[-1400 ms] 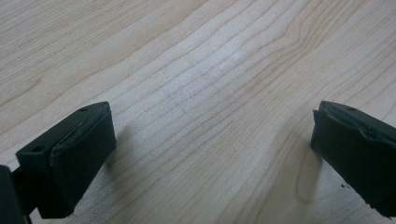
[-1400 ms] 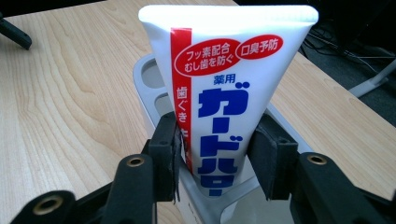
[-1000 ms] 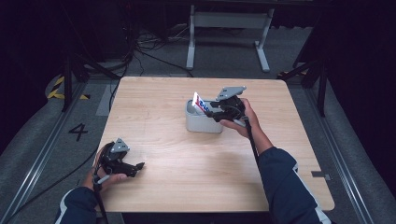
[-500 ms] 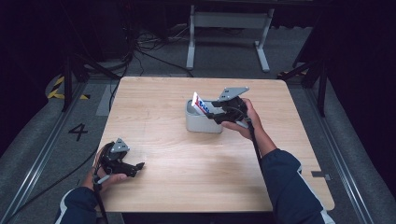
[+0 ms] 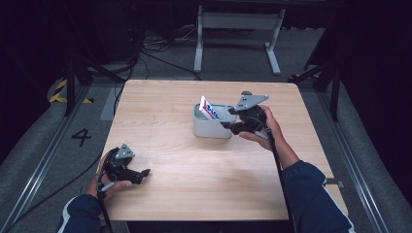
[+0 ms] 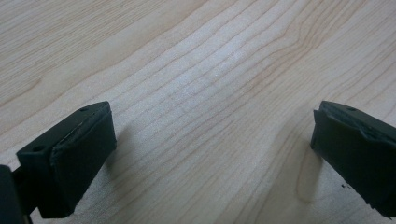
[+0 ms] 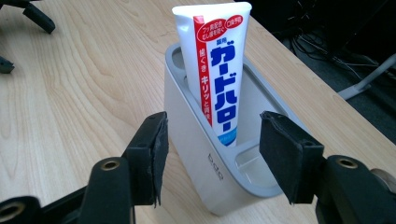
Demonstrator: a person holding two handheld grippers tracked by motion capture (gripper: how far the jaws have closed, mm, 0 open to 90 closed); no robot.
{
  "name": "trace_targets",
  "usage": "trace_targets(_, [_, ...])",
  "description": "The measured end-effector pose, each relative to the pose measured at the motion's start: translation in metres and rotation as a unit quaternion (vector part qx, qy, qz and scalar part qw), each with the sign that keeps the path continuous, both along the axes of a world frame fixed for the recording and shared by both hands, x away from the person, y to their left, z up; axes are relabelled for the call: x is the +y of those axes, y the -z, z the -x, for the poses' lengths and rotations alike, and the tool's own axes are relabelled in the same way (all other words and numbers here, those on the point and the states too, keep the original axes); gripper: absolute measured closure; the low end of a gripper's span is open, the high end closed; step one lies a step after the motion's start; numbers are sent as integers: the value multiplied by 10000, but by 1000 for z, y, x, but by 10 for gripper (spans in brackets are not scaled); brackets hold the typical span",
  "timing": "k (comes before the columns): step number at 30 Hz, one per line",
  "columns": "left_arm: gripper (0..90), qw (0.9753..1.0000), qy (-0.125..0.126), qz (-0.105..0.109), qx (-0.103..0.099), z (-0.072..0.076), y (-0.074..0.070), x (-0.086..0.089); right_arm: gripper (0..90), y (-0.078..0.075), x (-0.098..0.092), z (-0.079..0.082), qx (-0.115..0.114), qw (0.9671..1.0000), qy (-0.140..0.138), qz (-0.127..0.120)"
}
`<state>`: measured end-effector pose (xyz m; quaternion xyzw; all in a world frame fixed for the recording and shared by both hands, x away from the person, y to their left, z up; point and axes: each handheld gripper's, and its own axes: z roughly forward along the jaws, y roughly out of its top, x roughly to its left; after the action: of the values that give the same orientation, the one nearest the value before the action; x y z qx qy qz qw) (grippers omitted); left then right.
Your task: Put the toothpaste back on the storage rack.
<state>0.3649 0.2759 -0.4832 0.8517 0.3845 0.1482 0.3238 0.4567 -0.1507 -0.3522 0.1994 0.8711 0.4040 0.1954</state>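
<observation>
A white toothpaste tube (image 7: 217, 70) with red and blue print stands tilted inside a grey-white holder (image 7: 196, 154) near the middle of the wooden table (image 5: 175, 145). In the high view the tube (image 5: 210, 109) leans out of the holder (image 5: 210, 127). My right gripper (image 7: 210, 154) is open just in front of the holder, its jaws apart on either side of the holder's near end, gripping nothing; the high view has it (image 5: 232, 121) at the holder's right side. My left gripper (image 6: 210, 154) is open over bare wood, and rests at the table's front left (image 5: 141, 175).
The tabletop around the holder is bare wood. The table's front edge lies close behind my left hand. Metal stand legs (image 5: 233, 43) and cables lie on the floor beyond the far edge. A dark floor surrounds the table.
My right gripper has edged slightly back from the holder; the tube stays standing in it. The left gripper has not moved.
</observation>
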Motion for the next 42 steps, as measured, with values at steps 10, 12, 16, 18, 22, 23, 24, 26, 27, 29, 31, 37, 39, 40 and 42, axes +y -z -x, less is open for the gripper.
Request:
trace_targets(10, [4, 10000, -27, 21, 7, 0, 0, 0, 416, -1, -20, 15, -123, 9997, 99, 161])
trace_targets(12, [4, 10000, -30, 22, 8, 0, 0, 0, 414, -1, -24, 18, -128, 9997, 112, 178])
trace_targets(16, [4, 10000, -46, 24, 35, 1, 0, -1, 411, 1, -33, 23, -164, 9995, 163, 226])
trace_targets(18, [4, 10000, -63, 38, 50, 1, 0, -1, 409, 3, -38, 25, -165, 9994, 181, 258])
trace_targets(22, [4, 10000, -63, 39, 51, 1, 0, -1, 403, 6, -46, 29, -158, 9991, 252, 292])
trace_targets(23, [4, 10000, -65, 40, 50, 1, 0, -1, 401, 7, -48, 31, -153, 9991, 269, 280])
trace_targets(24, [4, 10000, -69, 34, 52, 1, 0, -1, 399, 8, -51, 31, -147, 9991, 285, 275])
trace_targets(26, [4, 10000, -57, 30, 51, 1, 0, -1, 398, 9, -54, 33, -156, 9991, 308, 265])
trace_targets(27, [4, 10000, -51, 19, 44, 1, 0, 0, 397, 10, -57, 34, -166, 9990, 325, 260])
trace_targets(29, [4, 10000, -66, 27, 50, 1, 0, -1, 395, 13, -62, 35, -148, 9987, 402, 291])
trace_targets(31, [3, 10000, -78, 28, 51, 1, 0, -1, 399, 16, -66, 37, -117, 9986, 431, 299])
trace_targets(37, [3, 10000, -77, 21, 44, 1, 0, -1, 385, 23, -76, 45, -163, 9980, 486, 374])
trace_targets(39, [3, 10000, -77, 25, 49, 1, 0, -1, 368, 26, -78, 48, -149, 9976, 512, 438])
trace_targets(40, [3, 10000, -78, 20, 46, 1, 0, -1, 358, 28, -79, 49, -154, 9974, 532, 461])
trace_targets(42, [3, 10000, -77, 23, 47, 1, 0, -1, 353, 30, -80, 50, -119, 9973, 573, 449])
